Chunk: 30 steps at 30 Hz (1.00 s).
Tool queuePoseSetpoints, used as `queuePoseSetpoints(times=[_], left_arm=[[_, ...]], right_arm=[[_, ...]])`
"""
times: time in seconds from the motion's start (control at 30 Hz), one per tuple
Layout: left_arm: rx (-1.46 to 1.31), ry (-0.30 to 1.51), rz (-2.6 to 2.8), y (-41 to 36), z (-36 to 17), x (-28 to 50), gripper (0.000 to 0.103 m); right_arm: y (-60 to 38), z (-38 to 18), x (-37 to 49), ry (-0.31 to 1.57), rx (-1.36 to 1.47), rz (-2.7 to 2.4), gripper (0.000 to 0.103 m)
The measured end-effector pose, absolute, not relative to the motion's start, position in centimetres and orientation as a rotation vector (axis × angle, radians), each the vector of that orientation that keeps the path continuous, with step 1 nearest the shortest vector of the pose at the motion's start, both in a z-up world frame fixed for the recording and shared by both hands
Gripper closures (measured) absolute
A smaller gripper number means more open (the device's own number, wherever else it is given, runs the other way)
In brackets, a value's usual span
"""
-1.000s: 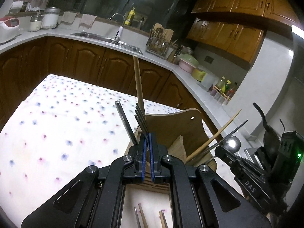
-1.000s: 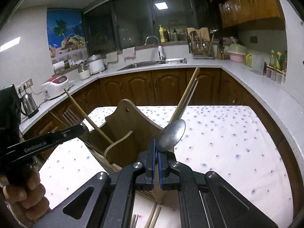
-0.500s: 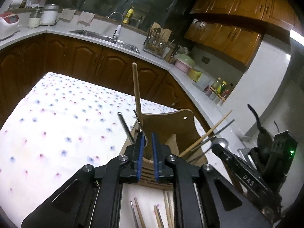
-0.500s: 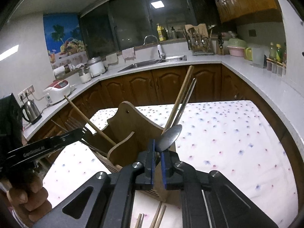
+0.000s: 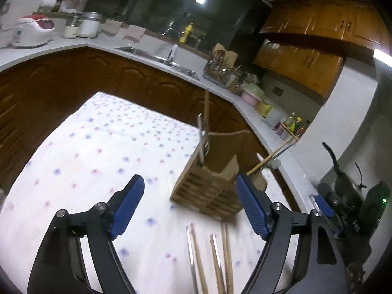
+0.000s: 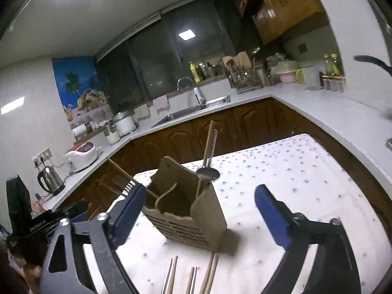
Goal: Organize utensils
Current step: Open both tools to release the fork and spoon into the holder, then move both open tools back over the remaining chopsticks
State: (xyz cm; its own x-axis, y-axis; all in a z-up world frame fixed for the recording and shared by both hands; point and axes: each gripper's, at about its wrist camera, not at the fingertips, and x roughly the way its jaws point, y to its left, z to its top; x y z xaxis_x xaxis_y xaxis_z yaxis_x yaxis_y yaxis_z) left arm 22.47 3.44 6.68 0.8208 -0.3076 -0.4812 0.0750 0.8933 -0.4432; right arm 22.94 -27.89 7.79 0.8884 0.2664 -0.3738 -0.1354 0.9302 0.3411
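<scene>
A: Holder? Material, shape, quick.

B: Wooden utensil holder (image 6: 188, 216), boxy, slatted front, curved divider walls, tall rounded back panel with a hole. It stands on the white tablecloth (image 5: 98, 152), dotted red and blue, toward its right edge in the left wrist view.

A: What's in it?

B: A shiny metal spoon (image 6: 207, 173), bowl up, in one end compartment, beside a round wooden stick and a flat metal handle. The other end has a fork (image 6: 128, 186), tines up, and a slanting wooden chopstick. Blurred, so I can't tell the exact slots.

A: Loose items?

B: Wooden chopsticks (image 5: 221, 262), thin and tapered, with one thin metal rod, lie flat on the cloth at its near edge, just in front of the holder.

A: Grippers?

B: Left gripper (image 5: 189, 202) has black arms and ribbed blue pads; jaws are opening, spread wide, nothing between them. Right gripper (image 6: 201, 212) is the same build; jaws are opening, holder seen in the gap, pads clear of it.
</scene>
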Motion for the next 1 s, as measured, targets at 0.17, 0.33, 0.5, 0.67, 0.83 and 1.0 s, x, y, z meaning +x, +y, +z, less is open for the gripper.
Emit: queuePoseSetpoints(times=[0.17, 0.33, 0.5, 0.67, 0.83, 1.0], left_arm=[[-0.414, 0.613, -0.195, 3.4, 5.1, 19.9, 0.023], [-0.374, 0.659, -0.182, 2.9, 3.3, 18.2, 0.023], [-0.344, 0.699, -0.172, 2.3, 1.7, 17.1, 0.023], [-0.301, 0.738, -0.153, 1.7, 0.6, 16.7, 0.023], [-0.294, 0.762, -0.147, 1.9, 0.0, 16.5, 0.023], [-0.276, 0.789, -0.136, 1.9, -0.4, 16.8, 0.023]], right_arm=[[-28.5, 6.8, 19.8, 0.432, 0.320, 0.186, 0.006], [-28.9, 4.9, 17.1, 0.472, 0.328, 0.169, 0.006], [-29.1, 2.7, 15.3, 0.531, 0.329, 0.158, 0.006], [-28.9, 1.6, 14.5, 0.562, 0.319, 0.151, 0.006], [-28.5, 1.4, 14.5, 0.575, 0.310, 0.155, 0.006], [-28.0, 0.9, 14.9, 0.606, 0.291, 0.169, 0.006]])
